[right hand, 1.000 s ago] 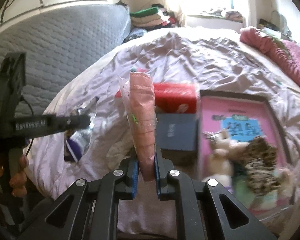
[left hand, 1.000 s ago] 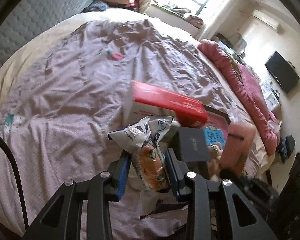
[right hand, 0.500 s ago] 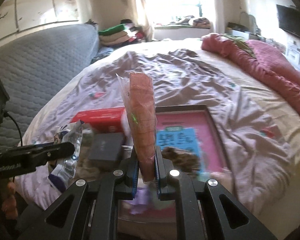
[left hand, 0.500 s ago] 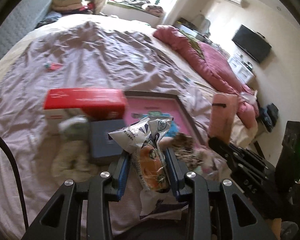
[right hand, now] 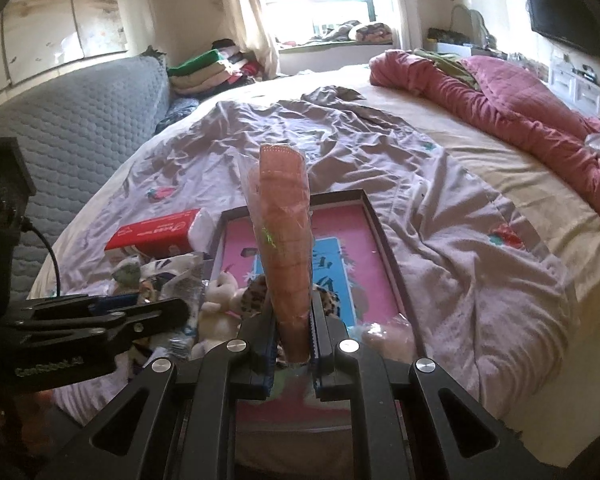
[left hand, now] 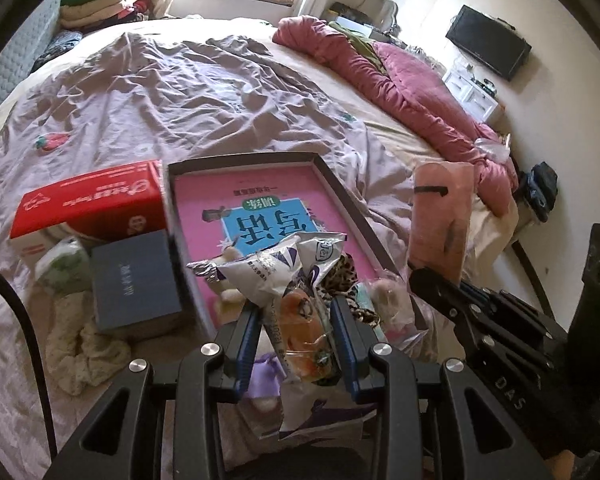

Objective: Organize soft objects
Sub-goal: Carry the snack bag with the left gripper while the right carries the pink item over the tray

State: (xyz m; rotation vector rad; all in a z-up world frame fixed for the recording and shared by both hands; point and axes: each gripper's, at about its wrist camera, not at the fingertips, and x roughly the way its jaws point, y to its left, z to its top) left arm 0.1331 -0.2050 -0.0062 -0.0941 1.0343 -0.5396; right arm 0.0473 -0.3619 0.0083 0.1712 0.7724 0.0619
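Left gripper [left hand: 296,336] clamping snack packet [left hand: 300,320], pink-lined tray [left hand: 260,208] beyond, right gripper [left hand: 424,280] holding pink pack [left hand: 440,216]

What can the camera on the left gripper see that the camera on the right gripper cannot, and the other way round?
Only the left view shows the dark blue box and cream cloth beside the tray, and the flat face of the pink packet. Only the right view shows the grey quilted headboard. Both show the pink tray, red box, snack bag in the left gripper, right gripper and rolled pink quilt.
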